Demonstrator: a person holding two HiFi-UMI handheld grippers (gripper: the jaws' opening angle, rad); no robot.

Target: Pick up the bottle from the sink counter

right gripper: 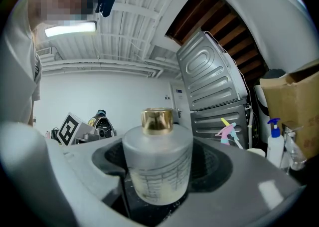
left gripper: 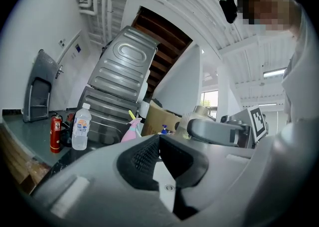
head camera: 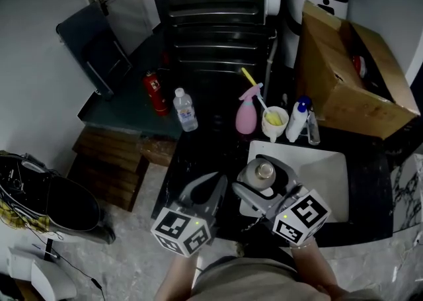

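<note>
Over sink [head camera: 328,180] | right gripper [head camera: 264,180] grasping one frosted bottle [right gripper: 157,158] | left gripper [left gripper: 159,140] clenched empty

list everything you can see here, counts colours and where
sink: 1, white, front right
frosted bottle: 1, grey with gold cap, over the sink
water bottle: 1, clear, on the counter
fire extinguisher: 1, red, left of water bottle
pink spray bottle: 1, behind sink
cup: 1, white, beside it
white spray bottle: 1, blue top, right of cup
cardboard box: 1, brown, far right
left gripper: grey, jaws shut, empty
right gripper: grey, jaws shut on frosted bottle
</note>
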